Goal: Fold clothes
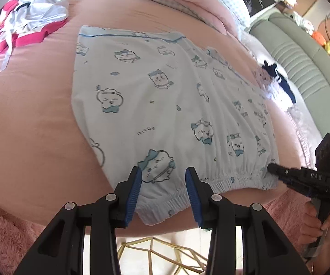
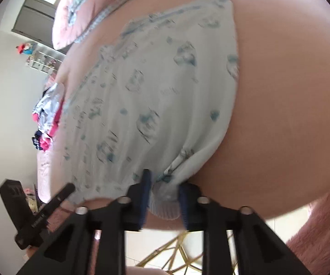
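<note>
White shorts (image 1: 165,105) with a blue cartoon-animal print spread flat on a pink bed sheet (image 1: 32,119), elastic waistband along the near edge of the bed, blue-trimmed leg hems at the far side. No box, basket or other container to be made out in either view

Left gripper (image 1: 163,197) parted to a middling gap over the waistband, blue pads (image 1: 134,197) either side of the cloth, not pressing on it; a printed figure and the gathered elastic visible between the two fingers. Right gripper (image 2: 163,202) narrowed onto a bunched corner of the waistband, cloth puckered and lifted between its pads, seemingly pinched; right wrist view blurred, so exact contact hard to judge. From the left wrist view, the right gripper's tip (image 1: 277,170) touching the far right end of the waistband, with a hand (image 1: 320,217) around its handle

Heap of pink, white and navy clothes (image 1: 25,20) well apart at the far left of the bed. Pink quilt with a checked border (image 1: 187,2) bundled at the head. Small plush toy in navy and white (image 1: 277,84) just beside the shorts on the right edge. Fluffy pink blanket (image 1: 6,233) hanging at the near side, a gold wire frame (image 1: 162,256) on the floor below
</note>
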